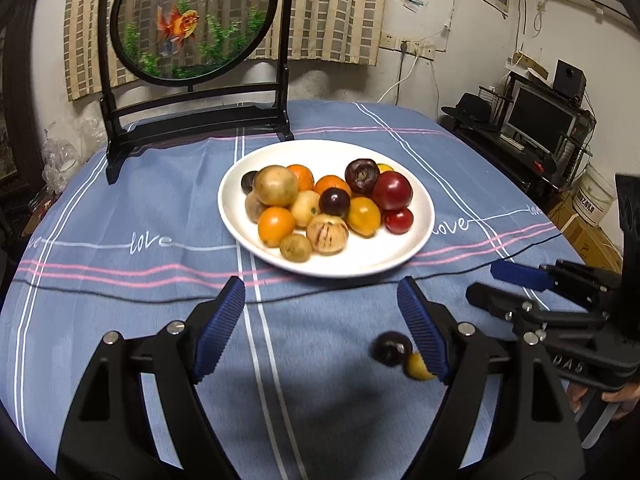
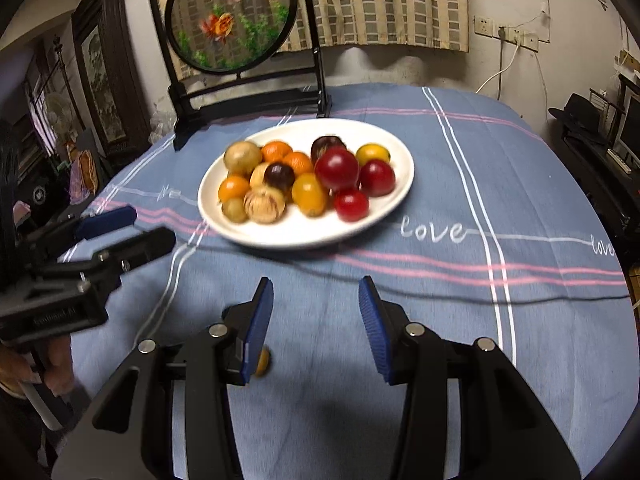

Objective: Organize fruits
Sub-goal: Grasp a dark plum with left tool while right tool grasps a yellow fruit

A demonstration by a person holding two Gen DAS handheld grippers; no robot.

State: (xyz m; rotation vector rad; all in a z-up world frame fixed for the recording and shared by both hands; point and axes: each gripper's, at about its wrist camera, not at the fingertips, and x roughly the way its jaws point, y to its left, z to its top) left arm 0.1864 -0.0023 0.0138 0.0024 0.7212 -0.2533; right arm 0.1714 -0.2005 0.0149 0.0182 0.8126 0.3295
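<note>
Two hand-held grippers hover over a blue tablecloth before a white plate heaped with fruit.

Left gripper gapes wide, empty; a dark plum and yellow fruit lie on the cloth beside its right finger; right gripper stands narrower, pads apart, holding nothing.

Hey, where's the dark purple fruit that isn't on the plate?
In the left wrist view, the dark purple fruit lies on the blue tablecloth, near side of the white plate, touching a small yellow fruit beside the left hand-held gripper.
</note>
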